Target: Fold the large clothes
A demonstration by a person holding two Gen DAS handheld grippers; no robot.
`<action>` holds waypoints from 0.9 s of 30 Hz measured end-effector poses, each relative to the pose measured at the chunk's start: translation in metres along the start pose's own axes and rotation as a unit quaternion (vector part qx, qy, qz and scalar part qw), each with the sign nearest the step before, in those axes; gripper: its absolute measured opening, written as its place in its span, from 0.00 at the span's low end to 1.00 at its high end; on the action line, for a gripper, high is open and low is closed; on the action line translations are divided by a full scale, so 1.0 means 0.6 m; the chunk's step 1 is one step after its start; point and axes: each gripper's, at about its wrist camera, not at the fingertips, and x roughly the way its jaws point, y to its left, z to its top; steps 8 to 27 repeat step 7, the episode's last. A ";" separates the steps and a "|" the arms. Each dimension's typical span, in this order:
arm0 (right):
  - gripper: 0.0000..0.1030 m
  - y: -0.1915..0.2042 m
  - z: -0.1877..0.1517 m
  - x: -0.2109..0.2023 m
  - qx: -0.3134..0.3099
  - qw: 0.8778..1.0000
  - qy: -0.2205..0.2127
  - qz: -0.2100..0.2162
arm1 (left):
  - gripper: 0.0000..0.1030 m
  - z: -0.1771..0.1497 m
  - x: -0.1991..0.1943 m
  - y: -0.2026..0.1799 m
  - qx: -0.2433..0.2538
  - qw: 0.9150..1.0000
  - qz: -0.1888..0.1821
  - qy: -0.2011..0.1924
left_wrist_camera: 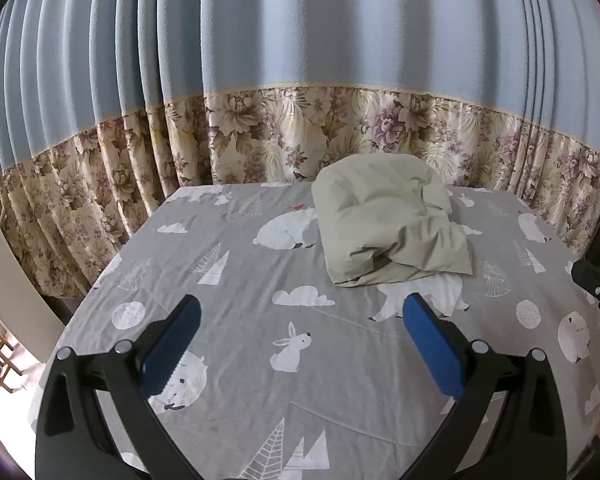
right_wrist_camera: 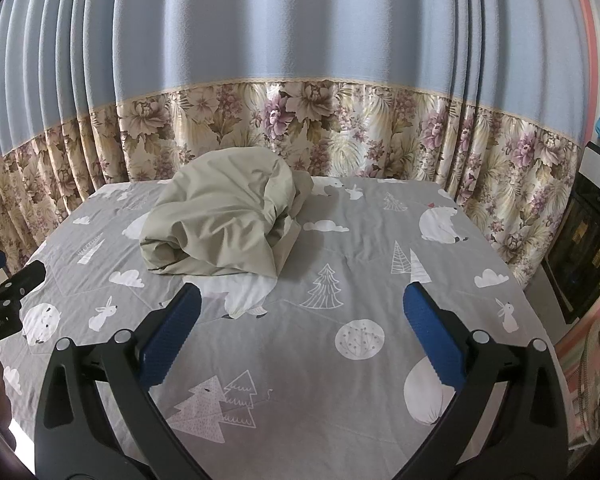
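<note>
A crumpled pale green garment [left_wrist_camera: 388,220] is lying bunched on the far half of the bed [left_wrist_camera: 240,280]; it is looking soft, light and floppy. Both left tongs [left_wrist_camera: 300,312] and right tongs [right_wrist_camera: 300,312] are hovering spread apart, holding nothing; gripping an outer hem or corner is probably wisest.

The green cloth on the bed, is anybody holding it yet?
No. Both tools are open and empty: the left tool and the right tool sit short of the crumpled green cloth, which lies loose on the grey animal-print sheet.
</note>
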 end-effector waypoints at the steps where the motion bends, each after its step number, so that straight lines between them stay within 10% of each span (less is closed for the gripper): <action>1: 0.97 -0.001 0.000 0.000 0.000 1.000 0.000 0.001 | 0.98 0.000 0.000 -0.001 -0.003 1.000 -0.002 0.003; 27: 0.97 -0.002 0.000 0.000 -0.002 1.000 0.000 0.000 | 0.98 -0.001 0.007 0.001 -0.015 1.000 -0.014 0.018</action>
